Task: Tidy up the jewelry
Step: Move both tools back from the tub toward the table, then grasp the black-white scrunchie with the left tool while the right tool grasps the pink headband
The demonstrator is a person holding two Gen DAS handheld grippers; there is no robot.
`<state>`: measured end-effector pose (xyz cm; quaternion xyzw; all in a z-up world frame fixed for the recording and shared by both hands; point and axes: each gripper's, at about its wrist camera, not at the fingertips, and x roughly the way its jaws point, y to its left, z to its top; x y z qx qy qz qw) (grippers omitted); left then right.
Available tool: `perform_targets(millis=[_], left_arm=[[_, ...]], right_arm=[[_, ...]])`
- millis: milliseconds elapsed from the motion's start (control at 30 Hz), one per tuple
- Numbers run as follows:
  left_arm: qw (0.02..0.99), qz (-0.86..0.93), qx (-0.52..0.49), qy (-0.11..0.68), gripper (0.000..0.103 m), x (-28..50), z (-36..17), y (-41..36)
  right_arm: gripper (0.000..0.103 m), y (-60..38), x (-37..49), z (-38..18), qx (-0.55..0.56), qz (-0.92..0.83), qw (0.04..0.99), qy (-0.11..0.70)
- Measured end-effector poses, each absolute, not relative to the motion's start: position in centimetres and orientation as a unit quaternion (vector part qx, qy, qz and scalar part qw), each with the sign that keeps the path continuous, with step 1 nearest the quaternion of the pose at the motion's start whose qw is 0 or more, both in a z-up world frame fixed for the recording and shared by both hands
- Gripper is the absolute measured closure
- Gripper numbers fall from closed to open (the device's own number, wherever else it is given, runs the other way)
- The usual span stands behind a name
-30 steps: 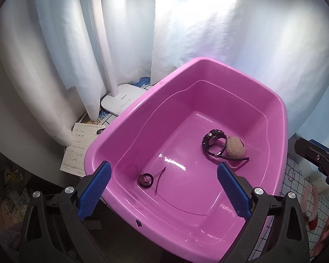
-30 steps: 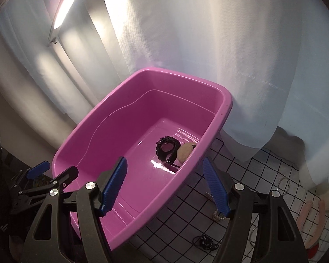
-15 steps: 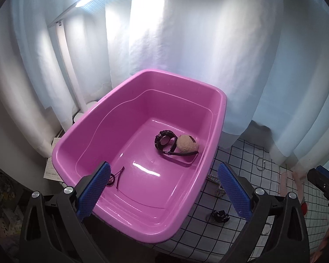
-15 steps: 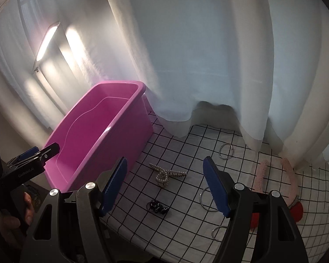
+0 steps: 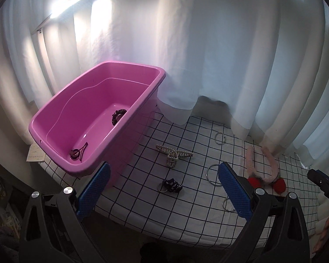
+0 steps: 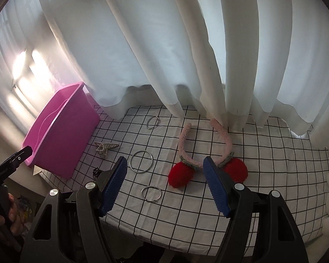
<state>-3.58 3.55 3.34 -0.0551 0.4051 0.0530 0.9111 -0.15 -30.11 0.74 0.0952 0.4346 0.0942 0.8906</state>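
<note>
A pink tub (image 5: 54,114) (image 6: 61,135) stands at the left of the checked cloth, with a dark watch (image 5: 118,116) and a small dark hair tie (image 5: 75,153) inside. On the cloth lie a pearl hair claw (image 5: 173,155) (image 6: 105,148), a black scrunchie (image 5: 171,185), silver bangles (image 6: 141,161) (image 6: 151,194) (image 6: 153,121) and a pink headband with red pompoms (image 6: 205,151). My left gripper (image 5: 162,194) hangs open above the scrunchie. My right gripper (image 6: 165,183) is open above the cloth, near the left pompom, holding nothing.
White curtains (image 6: 164,43) hang along the back of the cloth and touch its far edge. A lit lamp bar (image 5: 76,0) glows at upper left. A paper sheet (image 5: 35,155) lies beside the tub. The cloth's front edge (image 6: 142,239) drops off below the fingers.
Both grippers have swung right, away from over the tub to above the checked cloth. The tub now sits at the left of both views. Jaws stayed as wide as before.
</note>
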Motion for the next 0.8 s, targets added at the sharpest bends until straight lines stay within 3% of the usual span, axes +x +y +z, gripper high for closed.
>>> perform_targets(millis=[367, 800], left_arm=[[0.888, 0.065, -0.068, 0.45, 0.006, -5.6, -1.8, 0.2], [0.878, 0.064, -0.046, 0.473, 0.006, -0.7, -9.1, 1.7]], right_arm=[[0.035, -33.4, -2.0, -3.4, 0.11, 0.106, 0.883, 0.443], [0.035, -32.3, 0.6, -6.9, 0.124, 0.052, 0.884, 0.449]])
